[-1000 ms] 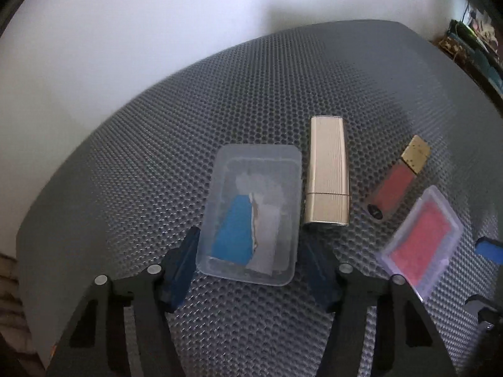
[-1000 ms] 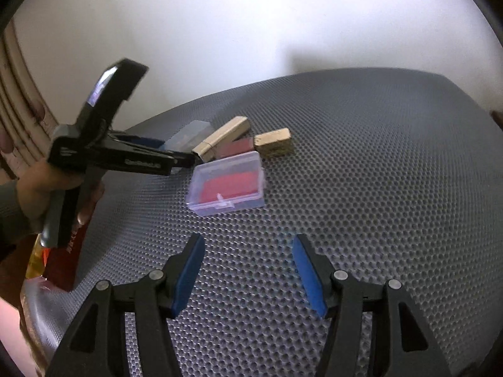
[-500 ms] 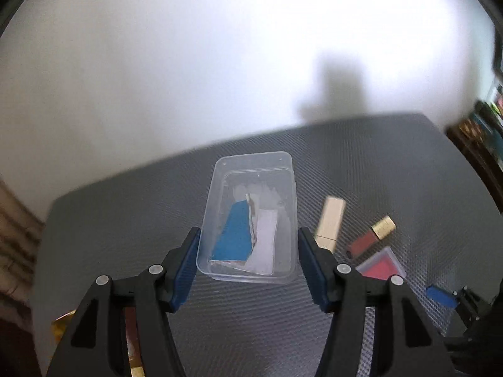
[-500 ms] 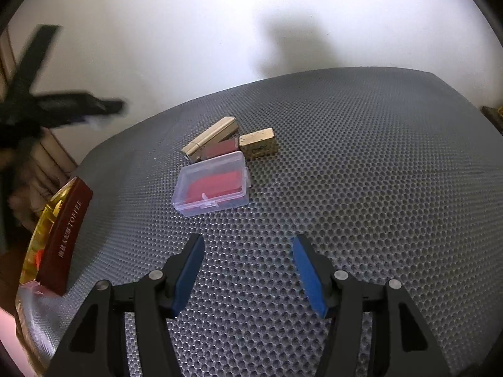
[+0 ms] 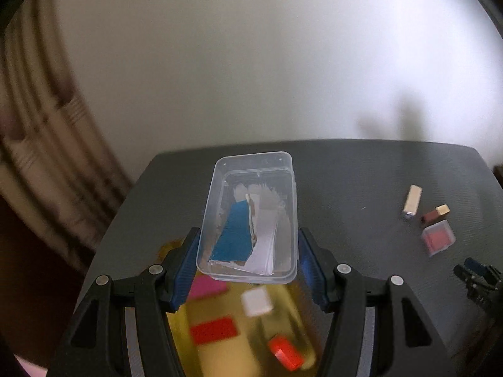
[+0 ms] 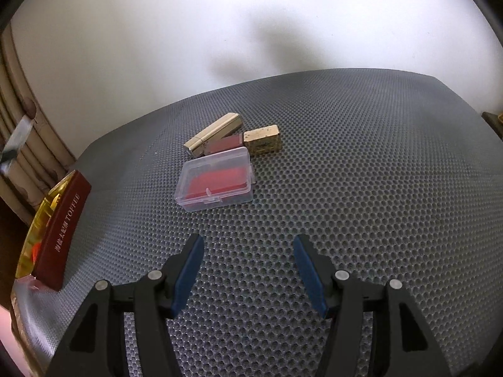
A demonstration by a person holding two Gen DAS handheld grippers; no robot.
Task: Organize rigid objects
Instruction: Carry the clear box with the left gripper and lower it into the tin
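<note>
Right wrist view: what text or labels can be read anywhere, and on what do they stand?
"TOFFEE": white letters along the dark red box side at the left table edge.
Chinese characters before it on the same side: too small to read surely.
Gold cap: embossed pattern, no readable text.
Left wrist view: nothing legible, blurred.

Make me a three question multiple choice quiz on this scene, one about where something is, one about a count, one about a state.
1. The clear box with blue and white paper is:
A. between the left hand-held gripper pads
B. on the mat
C. beside the gold case

2. Loose items grouped on the grey mat:
A. one
B. three
C. five

3. The right hand-held gripper is:
A. holding the red-filled box
B. shut
C. open, empty

Answers: 1 A, the pads clamp its sides. 2 B, the gold case, red-and-gold tube and red-filled box. 3 C, only mat shows between its pads.
</note>
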